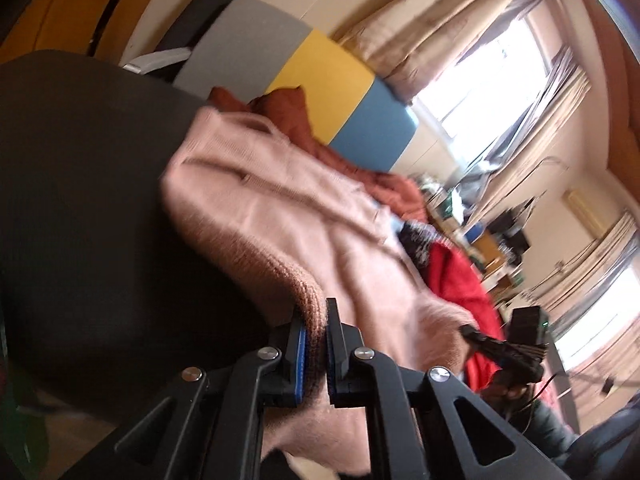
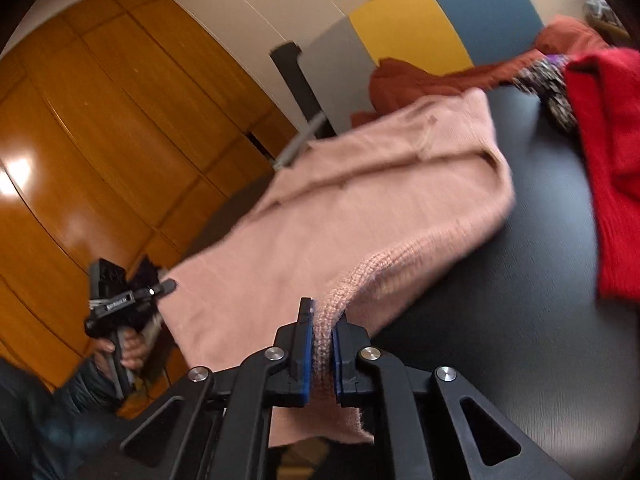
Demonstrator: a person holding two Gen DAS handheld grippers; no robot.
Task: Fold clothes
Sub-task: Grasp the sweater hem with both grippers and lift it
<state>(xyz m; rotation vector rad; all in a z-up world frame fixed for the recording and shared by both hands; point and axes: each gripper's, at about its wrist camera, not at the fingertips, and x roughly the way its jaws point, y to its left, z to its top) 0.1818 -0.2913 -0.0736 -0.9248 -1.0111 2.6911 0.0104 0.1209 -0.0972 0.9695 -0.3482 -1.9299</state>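
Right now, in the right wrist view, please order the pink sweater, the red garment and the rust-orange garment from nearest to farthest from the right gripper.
1. Pink sweater: clamped in the right gripper.
2. Red garment: on the dark table, right side.
3. Rust-orange garment: far edge, by the coloured panels.

Pink sweater point(image 2: 360, 208), red garment point(image 2: 612, 168), black table point(image 2: 520, 280).

Sweater point(image 2: 360, 208) draped across the table point(image 2: 520, 320) at frame centre, its ribbed hem between the right gripper point(image 2: 322, 344) fingers at bottom centre, garment pile point(image 2: 612, 168) at the right edge, wardrobe point(image 2: 100, 140) filling the left, left gripper point(image 2: 132, 296) at lower left
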